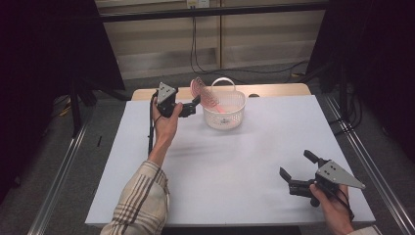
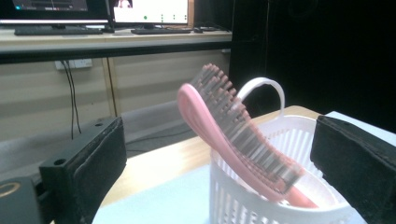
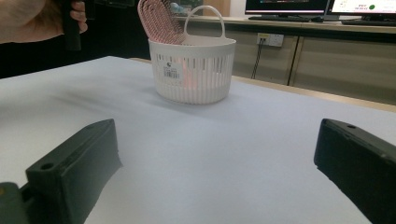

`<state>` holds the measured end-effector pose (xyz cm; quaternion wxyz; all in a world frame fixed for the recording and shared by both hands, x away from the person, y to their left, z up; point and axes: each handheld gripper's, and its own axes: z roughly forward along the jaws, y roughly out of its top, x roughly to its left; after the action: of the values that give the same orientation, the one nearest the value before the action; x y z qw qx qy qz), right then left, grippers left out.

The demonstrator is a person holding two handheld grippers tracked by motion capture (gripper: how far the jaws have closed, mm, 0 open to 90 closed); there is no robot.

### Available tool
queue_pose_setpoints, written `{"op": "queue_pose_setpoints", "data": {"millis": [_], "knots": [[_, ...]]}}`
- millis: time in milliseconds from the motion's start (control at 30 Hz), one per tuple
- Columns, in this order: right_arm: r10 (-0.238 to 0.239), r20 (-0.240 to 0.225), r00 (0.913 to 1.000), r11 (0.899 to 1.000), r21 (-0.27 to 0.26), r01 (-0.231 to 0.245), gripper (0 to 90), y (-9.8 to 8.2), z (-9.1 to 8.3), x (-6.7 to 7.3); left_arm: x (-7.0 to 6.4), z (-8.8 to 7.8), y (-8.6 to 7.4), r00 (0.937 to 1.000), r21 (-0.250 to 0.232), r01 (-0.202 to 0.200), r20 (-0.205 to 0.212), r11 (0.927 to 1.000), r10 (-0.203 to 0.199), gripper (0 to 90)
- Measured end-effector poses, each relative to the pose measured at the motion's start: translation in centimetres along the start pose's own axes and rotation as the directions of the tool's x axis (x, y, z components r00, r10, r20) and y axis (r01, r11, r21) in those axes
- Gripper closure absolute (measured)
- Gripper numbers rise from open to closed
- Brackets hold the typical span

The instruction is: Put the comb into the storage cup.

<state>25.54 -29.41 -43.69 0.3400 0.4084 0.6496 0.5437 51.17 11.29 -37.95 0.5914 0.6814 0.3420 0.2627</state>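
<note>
A white slotted basket with a hoop handle stands at the back middle of the table. A pink hairbrush leans in it, handle down, with its bristled head sticking up over the left rim. My left gripper hovers just left of the basket and is open. In the left gripper view its jaws stand wide on either side of the brush and basket, touching neither. My right gripper is open and empty at the near right, pointed toward the basket and brush.
A white sheet covers the table, with a strip of wooden edge behind the basket. Black cables hang at the back wall. Dark curtains flank both sides. The left hand is in the right gripper view.
</note>
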Motion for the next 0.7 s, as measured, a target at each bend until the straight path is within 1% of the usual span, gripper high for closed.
{"op": "queue_pose_setpoints", "data": {"millis": [100, 167, 267, 300, 333, 433, 500, 567, 600, 633, 667, 700], "knots": [[-0.001, 0.000, 1.0000, 1.000, 0.000, 0.001, 0.0, 0.0, 0.0, 0.0, -0.3, -0.6, -0.1, 1.0000, 0.003, 0.005, 0.003, 1.0000, -0.005, 3.7], [-0.002, 0.000, 1.0000, 1.000, -0.002, 0.002, 0.0, 0.0, 0.0, 0.1, -0.4, -1.0, 0.0, 1.0000, 0.004, -0.005, 0.005, 1.0000, 0.005, 3.6], [-0.005, 0.002, 1.0000, 1.000, -0.002, 0.005, 0.0, 0.1, 0.0, 0.1, -0.8, -1.6, 0.2, 0.9999, -0.004, -0.009, 0.009, 0.9999, 0.009, 3.6], [-0.005, 0.003, 1.0000, 1.000, -0.003, 0.005, 0.0, 0.1, 0.0, 0.1, -0.9, -1.9, 0.3, 0.9997, -0.006, -0.012, 0.019, 0.9999, 0.012, 3.6], [-0.005, 0.004, 1.0000, 1.000, -0.002, 0.005, 0.0, 0.1, 0.0, 0.1, -1.1, -2.2, 0.4, 0.9997, -0.011, -0.001, 0.026, 0.9999, 0.001, 3.6], [-0.008, 0.005, 1.0000, 1.000, -0.003, 0.008, 0.0, 0.1, 0.0, 0.1, -1.7, -3.0, 0.1, 0.9999, -0.018, 0.004, 0.015, 0.9998, -0.004, 3.7], [-0.009, 0.004, 1.0000, 1.000, -0.005, 0.009, 0.0, 0.1, 0.0, 0.1, -1.9, -3.3, -0.2, 0.9997, -0.013, 0.000, 0.024, 0.9999, 0.000, 3.9], [-0.010, 0.004, 0.9999, 1.000, -0.005, 0.010, 0.0, 0.1, 0.0, 0.1, -2.0, -3.7, -0.5, 0.9999, -0.011, 0.000, 0.016, 0.9999, 0.001, 4.4], [-0.013, 0.003, 0.9999, 1.000, -0.003, 0.013, 0.0, 0.1, 0.0, 0.2, -2.0, -3.9, -0.6, 0.9998, -0.013, 0.010, 0.015, 0.9999, -0.010, 4.4], [-0.015, 0.003, 0.9999, 1.000, -0.003, 0.015, 0.0, 0.1, 0.0, 0.2, -2.0, -4.2, -0.7, 0.9999, -0.017, 0.011, 0.008, 0.9998, -0.011, 4.4], [-0.015, 0.004, 0.9999, 1.000, -0.003, 0.015, 0.0, 0.1, 0.0, 0.2, -2.0, -4.4, -0.7, 1.0000, -0.015, 0.004, 0.002, 0.9999, -0.004, 4.4], [-0.014, 0.006, 0.9999, 1.000, -0.005, 0.014, 0.0, 0.1, 0.0, 0.2, -2.1, -4.7, -0.7, 0.9999, -0.016, 0.009, 0.007, 0.9998, -0.009, 4.4]]}}
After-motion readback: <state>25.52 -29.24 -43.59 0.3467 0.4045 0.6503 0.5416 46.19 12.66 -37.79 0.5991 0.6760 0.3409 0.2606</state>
